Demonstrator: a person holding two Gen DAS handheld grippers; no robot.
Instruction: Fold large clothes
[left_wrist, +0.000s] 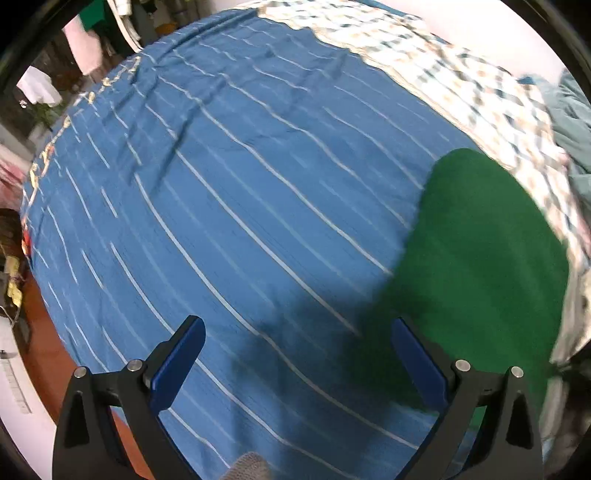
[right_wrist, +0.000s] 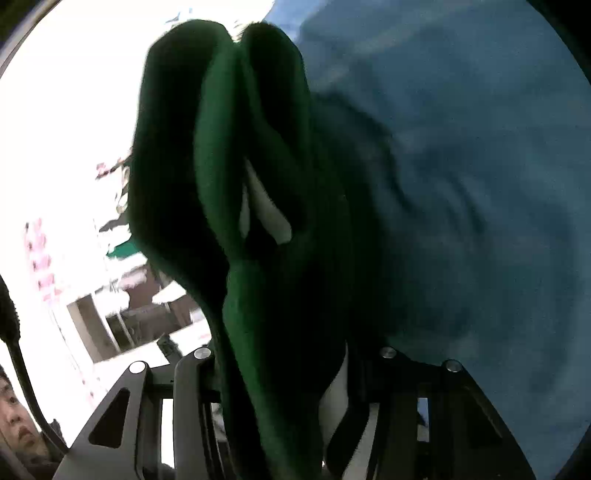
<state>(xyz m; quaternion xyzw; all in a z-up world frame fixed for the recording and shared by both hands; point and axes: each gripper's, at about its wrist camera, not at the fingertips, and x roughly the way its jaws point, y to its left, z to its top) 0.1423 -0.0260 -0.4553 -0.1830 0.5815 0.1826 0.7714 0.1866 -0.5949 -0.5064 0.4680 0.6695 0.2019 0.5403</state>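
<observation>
A green garment (left_wrist: 476, 266) lies on the blue striped bedsheet (left_wrist: 236, 192) at the right in the left wrist view. My left gripper (left_wrist: 295, 339) is open and empty above the sheet, its right finger (left_wrist: 417, 362) over the garment's left edge. In the right wrist view my right gripper (right_wrist: 291, 354) is shut on a bunched fold of the green garment (right_wrist: 236, 177), which hangs in thick folds in front of the camera and hides the fingertips.
A patterned white quilt (left_wrist: 461, 85) lies along the far right of the bed. Blue-grey cloth (right_wrist: 461, 166) fills the right of the right wrist view. An orange floor (left_wrist: 44, 354) runs beside the bed's left edge. A person's face (right_wrist: 14, 417) shows at lower left.
</observation>
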